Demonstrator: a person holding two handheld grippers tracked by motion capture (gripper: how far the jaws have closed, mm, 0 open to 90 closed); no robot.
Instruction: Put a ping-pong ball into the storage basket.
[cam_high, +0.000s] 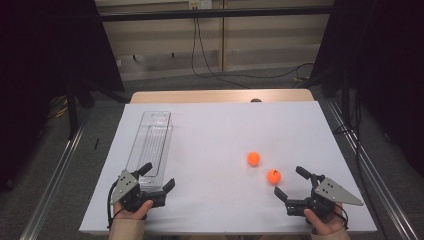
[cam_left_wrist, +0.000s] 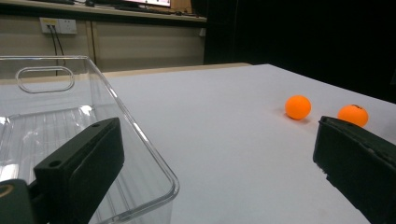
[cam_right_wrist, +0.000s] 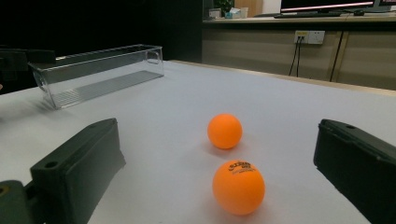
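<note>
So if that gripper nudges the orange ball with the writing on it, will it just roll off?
Probably. The printed orange ball is round and sits free on the flat white table, so a nudge would likely send it rolling. It looks like a table tennis ball, so probably very light and smooth, and might squirt out of the open right gripper.

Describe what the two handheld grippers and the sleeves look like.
The left gripper and right gripper are black, each with two blocky jaws and a grey three-cornered plate on top. A black cable loops from the left one. Tan sleeves cover both forearms.
</note>
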